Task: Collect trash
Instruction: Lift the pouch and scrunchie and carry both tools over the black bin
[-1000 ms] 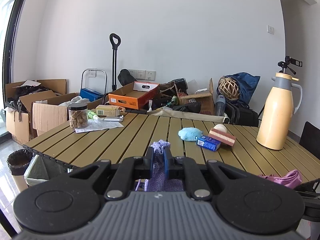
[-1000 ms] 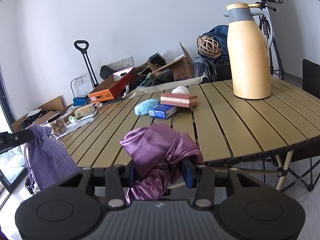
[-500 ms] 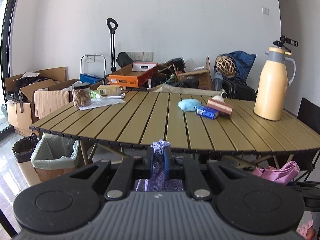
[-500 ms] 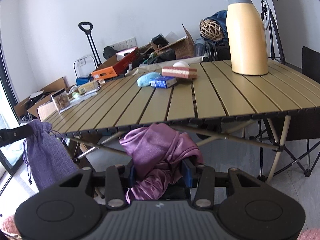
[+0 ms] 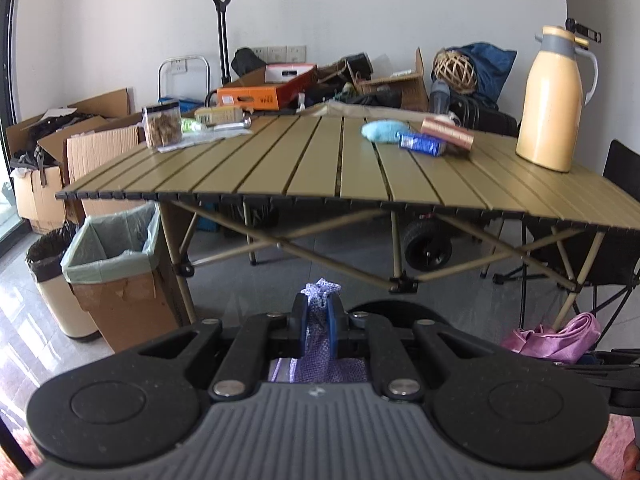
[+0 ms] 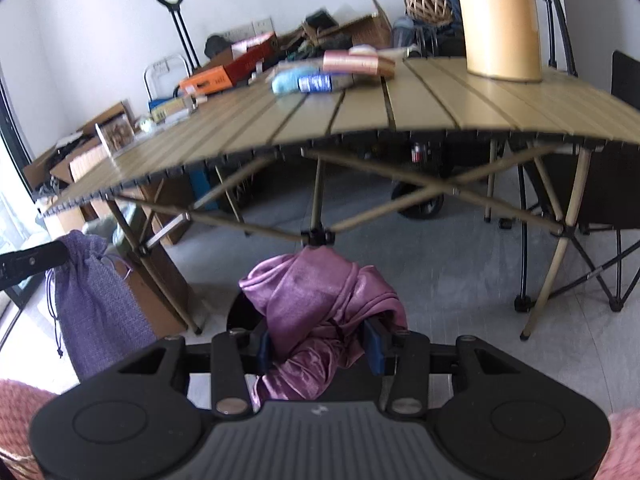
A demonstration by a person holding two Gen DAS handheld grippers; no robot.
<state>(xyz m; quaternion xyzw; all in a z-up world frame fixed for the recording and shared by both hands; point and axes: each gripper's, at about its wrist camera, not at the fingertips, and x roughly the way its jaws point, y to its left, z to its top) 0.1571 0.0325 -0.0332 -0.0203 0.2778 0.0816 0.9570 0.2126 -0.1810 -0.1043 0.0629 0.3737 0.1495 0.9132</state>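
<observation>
Left gripper (image 5: 317,316) clamped on neck of lavender drawstring pouch (image 6: 94,304). Right gripper (image 6: 320,346) clamped on bunched purple satin cloth (image 6: 320,312). Both held below edge of bench (image 5: 360,176), over floor. Judging: carry step, both loads in hand. Lined cardboard bin (image 5: 116,264) stands left, by bench leg. Next: swing left, centre over bin mouth, then release.

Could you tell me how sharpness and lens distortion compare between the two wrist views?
Left wrist view: mostly sharp, the jar and flask crisp, the table edge only mildly bowed. Right wrist view: softer, with smeared table legs and blurry boxes; the table edge arches strongly, and the satin cloth shows sheen.
</observation>
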